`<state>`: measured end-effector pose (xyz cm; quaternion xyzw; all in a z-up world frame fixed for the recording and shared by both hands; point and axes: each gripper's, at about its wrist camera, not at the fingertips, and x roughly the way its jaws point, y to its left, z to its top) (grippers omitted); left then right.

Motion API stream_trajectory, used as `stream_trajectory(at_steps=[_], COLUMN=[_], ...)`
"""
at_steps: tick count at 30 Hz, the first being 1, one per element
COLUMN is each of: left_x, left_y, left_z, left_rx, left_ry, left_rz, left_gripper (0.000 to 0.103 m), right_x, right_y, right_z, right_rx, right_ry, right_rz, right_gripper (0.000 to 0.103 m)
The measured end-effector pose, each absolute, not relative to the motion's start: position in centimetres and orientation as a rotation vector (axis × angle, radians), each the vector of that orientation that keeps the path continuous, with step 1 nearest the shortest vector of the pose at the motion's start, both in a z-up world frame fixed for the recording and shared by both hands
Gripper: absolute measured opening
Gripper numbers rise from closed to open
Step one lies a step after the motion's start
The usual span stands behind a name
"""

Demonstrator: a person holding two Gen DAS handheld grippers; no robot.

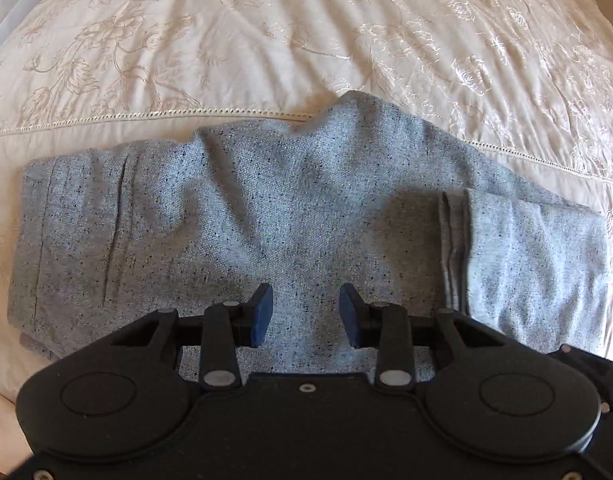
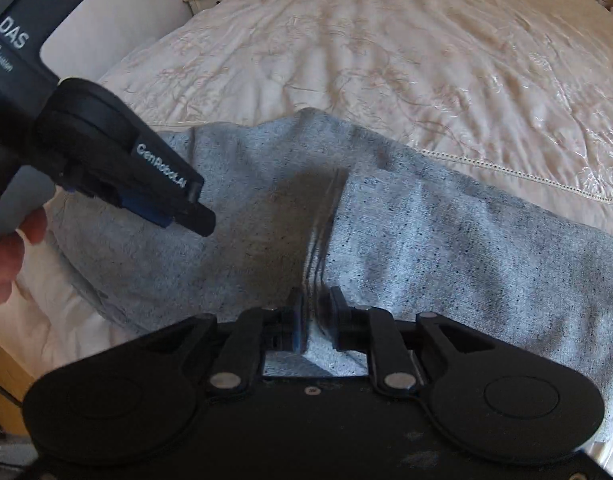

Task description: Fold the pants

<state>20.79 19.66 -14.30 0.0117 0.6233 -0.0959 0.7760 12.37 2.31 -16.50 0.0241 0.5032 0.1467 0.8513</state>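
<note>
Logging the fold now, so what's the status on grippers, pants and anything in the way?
Left gripper open, empty, over grey pants. Right gripper open astride the folded-over leg cuff, pads not clamping. Pants partly folded on bedspread. Nothing obstructing.

Grey speckled pants (image 1: 242, 216) are laid across a cream bedspread (image 1: 266, 40), which is embroidered with a flower pattern and crossed by a line of openwork stitching. On the right, a hemmed leg end (image 1: 526, 264) is folded over onto the rest of the cloth. A vertical seam or pocket line is seen near the left end. The left gripper (image 1: 306, 314) is held above the middle of the pants, pointing down at them. Its blue-padded jaws are held apart, and nothing is seen gripped between them.
</note>
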Motion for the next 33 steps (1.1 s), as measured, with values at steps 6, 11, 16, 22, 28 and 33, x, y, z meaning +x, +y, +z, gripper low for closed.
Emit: stream_trajectory(at_steps=[6, 11, 16, 22, 28, 33], left_x=[20.9, 20.0, 17.6, 15.9, 15.2, 13.8], left_y=[17.1, 11.9, 8.9, 11.2, 11.1, 11.0], left_z=[-11.9, -12.3, -16.1, -18.7, -18.4, -18.2], left_rx=[-0.017, -0.005, 0.107, 0.061, 0.052, 0.037], left_ry=[1.291, 1.306, 1.415, 1.475, 1.461, 1.449], left_rz=[-0.293, -0.397, -0.4, -0.248, -0.191, -0.149], left_gripper=[0.046, 0.046, 0.047, 0.058, 0.058, 0.058], right_x=[10.5, 10.2, 10.1, 12.4, 17.0, 19.4], right_y=[2.4, -4.0, -13.5, -21.6, -23.9, -24.1], right_z=[-13.4, -12.5, -13.8, -16.0, -18.9, -22.4], right_rx=[-0.004, 0.092, 0.261, 0.341, 0.348, 0.334], right_ry=[1.046, 1.04, 1.073, 1.108, 1.15, 1.232], right_rz=[0.536, 0.338, 0.012, -0.128, -0.073, -0.067], right_gripper=[0.024, 0.024, 0.023, 0.003, 0.003, 0.002])
